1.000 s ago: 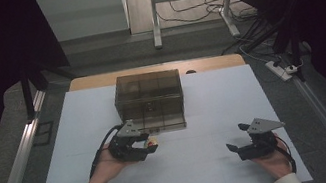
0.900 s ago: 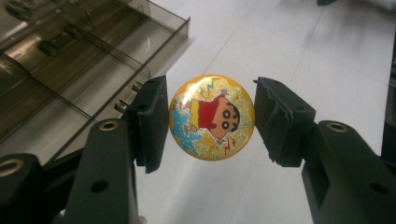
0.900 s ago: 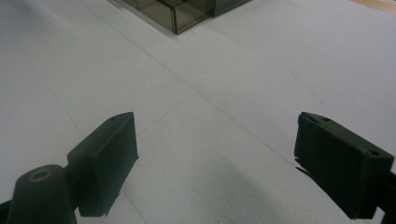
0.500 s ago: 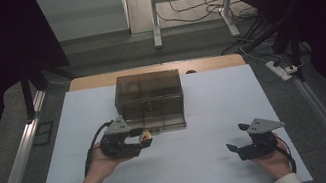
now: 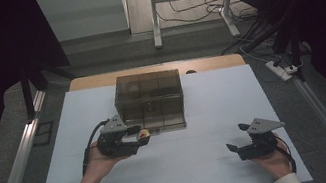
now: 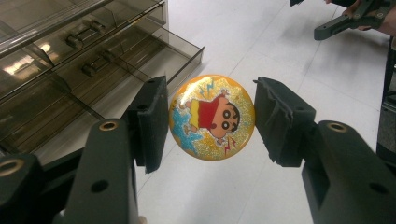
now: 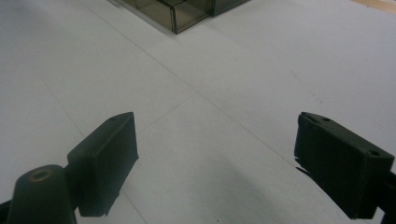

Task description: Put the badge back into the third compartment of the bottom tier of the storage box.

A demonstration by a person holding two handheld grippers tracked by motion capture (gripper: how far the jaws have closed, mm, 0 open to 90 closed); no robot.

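My left gripper (image 6: 210, 116) pinches badge (image 6: 212, 117) edge-on | open drawer (image 6: 140, 60) at 10 o'clock | right gripper (image 7: 215, 163) spread, idle | risk: thin rim grip, badge could twist out.

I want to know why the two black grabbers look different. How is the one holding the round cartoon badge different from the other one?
The left gripper is shut on the round yellow cartoon badge; the right gripper is open with nothing between its jaws. The left gripper sits close to the smoky brown plastic drawer box, whose bottom drawer is pulled out, while the right gripper rests farther off, over the bare white table. Both are black, two-jawed and held in a hand.
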